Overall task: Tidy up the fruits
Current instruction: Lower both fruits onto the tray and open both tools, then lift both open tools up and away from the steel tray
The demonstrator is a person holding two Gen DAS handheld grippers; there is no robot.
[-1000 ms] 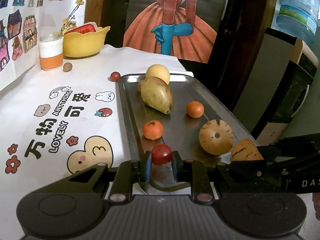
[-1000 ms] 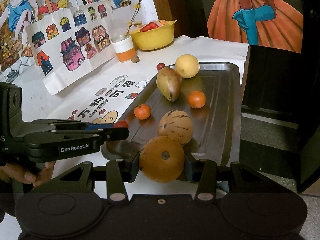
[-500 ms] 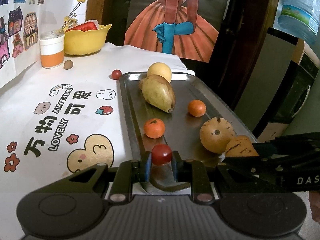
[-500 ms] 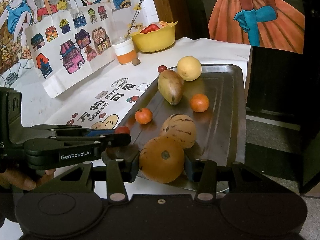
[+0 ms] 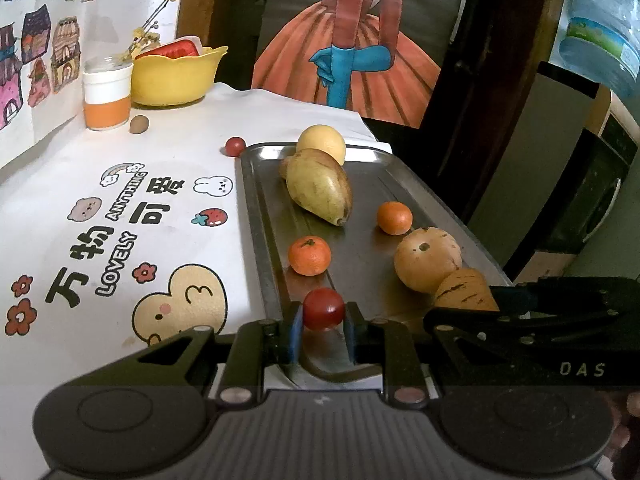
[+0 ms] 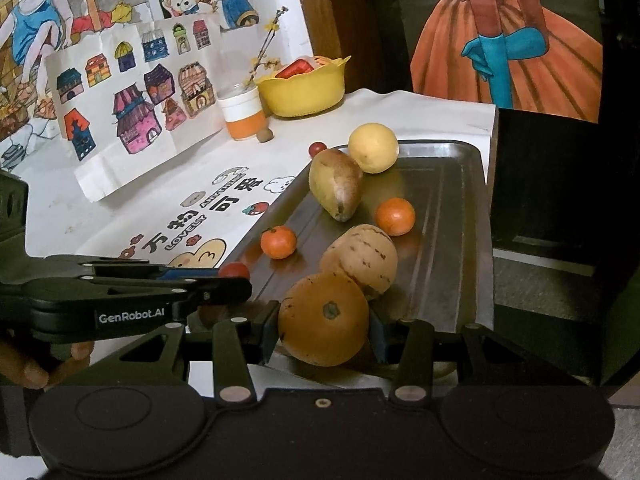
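Observation:
A metal tray (image 5: 404, 184) (image 6: 452, 216) lies on the white cloth with a yellow round fruit (image 5: 321, 143), a pear (image 5: 320, 190), two small oranges (image 5: 310, 255) (image 5: 394, 218) and a striped tan melon (image 5: 427, 259) on it. My left gripper (image 5: 323, 322) is shut on a small red tomato (image 5: 323, 308) over the tray's near left end. My right gripper (image 6: 323, 330) is shut on a round tan striped fruit (image 6: 323, 319), held against the melon (image 6: 360, 258) at the tray's near end. The left gripper (image 6: 236, 280) also shows in the right wrist view.
Another red tomato (image 5: 235, 146) lies on the cloth by the tray's far left corner. A yellow bowl (image 5: 174, 76), an orange-and-white cup (image 5: 107, 98) and a small brown nut (image 5: 139, 124) stand at the back left. The table edge drops off just right of the tray.
Both grippers have moved a little forward over the tray's near end, each still holding its fruit. The right gripper's fruit now sits closer to the striped melon.

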